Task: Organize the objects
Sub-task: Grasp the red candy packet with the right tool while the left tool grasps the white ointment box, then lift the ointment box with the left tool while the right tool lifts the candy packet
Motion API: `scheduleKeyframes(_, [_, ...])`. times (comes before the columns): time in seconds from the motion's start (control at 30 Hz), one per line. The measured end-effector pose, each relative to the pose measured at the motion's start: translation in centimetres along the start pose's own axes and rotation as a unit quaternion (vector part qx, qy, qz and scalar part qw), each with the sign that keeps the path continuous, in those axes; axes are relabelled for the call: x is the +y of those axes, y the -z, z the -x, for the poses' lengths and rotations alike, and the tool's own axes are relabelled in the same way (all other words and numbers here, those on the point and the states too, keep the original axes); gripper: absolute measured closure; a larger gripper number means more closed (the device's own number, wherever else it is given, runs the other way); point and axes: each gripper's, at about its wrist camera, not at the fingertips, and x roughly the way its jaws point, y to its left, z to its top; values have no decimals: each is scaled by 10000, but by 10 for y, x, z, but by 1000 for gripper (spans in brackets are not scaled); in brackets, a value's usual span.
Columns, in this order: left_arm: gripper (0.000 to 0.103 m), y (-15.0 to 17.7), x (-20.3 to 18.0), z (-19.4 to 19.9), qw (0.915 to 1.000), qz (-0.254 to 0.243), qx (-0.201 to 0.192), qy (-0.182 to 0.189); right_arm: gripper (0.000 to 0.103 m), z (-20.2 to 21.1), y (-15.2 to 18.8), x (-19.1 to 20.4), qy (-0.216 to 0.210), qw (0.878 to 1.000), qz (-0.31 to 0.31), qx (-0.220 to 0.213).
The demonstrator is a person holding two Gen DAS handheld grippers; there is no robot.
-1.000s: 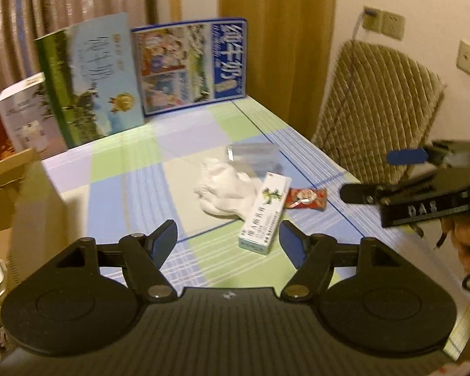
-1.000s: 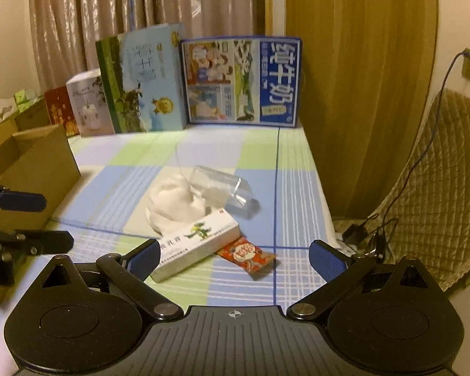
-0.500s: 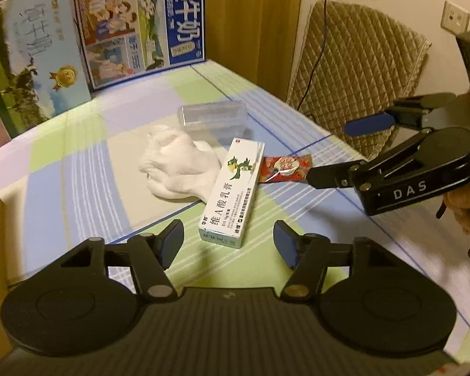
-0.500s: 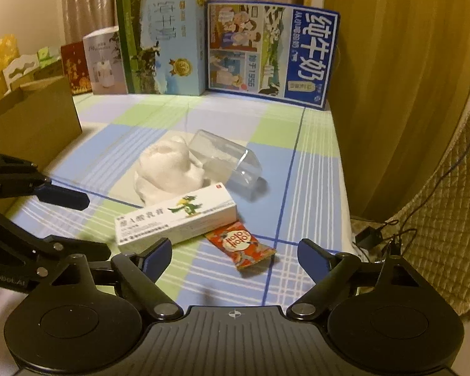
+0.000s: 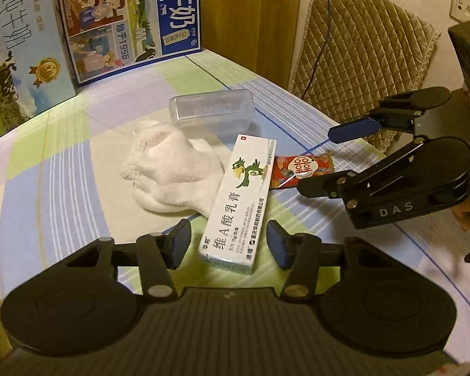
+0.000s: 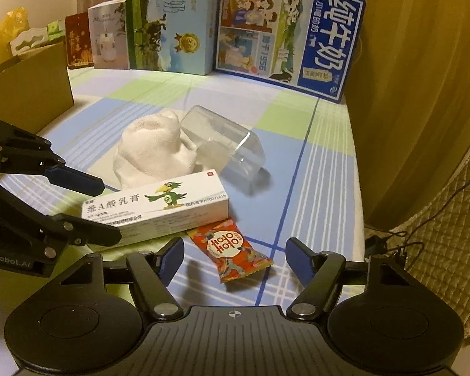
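A white ointment box point(image 5: 239, 202) with a green bird lies on the checked tablecloth. My left gripper point(image 5: 228, 244) is open, its fingers on either side of the box's near end, not touching it. A red candy wrapper point(image 6: 230, 252) lies beside the box. My right gripper point(image 6: 235, 261) is open just above and around the candy. A white sock point(image 5: 172, 172) and a clear plastic box point(image 5: 213, 111) lie behind. Each gripper shows in the other's view: the right gripper in the left wrist view point(image 5: 321, 159), the left gripper in the right wrist view point(image 6: 106, 211).
Large milk cartons point(image 6: 285, 34) and smaller boxes stand along the table's far edge. A brown cardboard box point(image 6: 28, 87) sits at the left. A quilted chair point(image 5: 360, 59) stands off the table's right edge point(image 6: 358, 188), near a hanging cable.
Both grippers have moved forward and down toward the table. The left one now straddles the ointment box's end; the right one has closed in on the candy.
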Motion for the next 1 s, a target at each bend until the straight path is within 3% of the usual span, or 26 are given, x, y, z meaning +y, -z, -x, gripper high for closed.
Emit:
scheduleKeyframes(0.43, [68,-4,-4,-16,9998,42,122,144,49,-12,4,-3,-142,9998,-117,85])
scheduleKeyframes(0.5, [69,-4,-5,-15,9998,39,136,131,62,-11,3,-3,-157,9997,-139,109])
scheduleKeyframes(0.6, [70,-3,-8,-13,9998,48,190,66,68,-8,3,2,-151,9997,-117,181])
scheduleKeyframes(1.0, [70,35,-16,30,9984,256,477,-131,68,32,14,29,-193,9889,-984,1093])
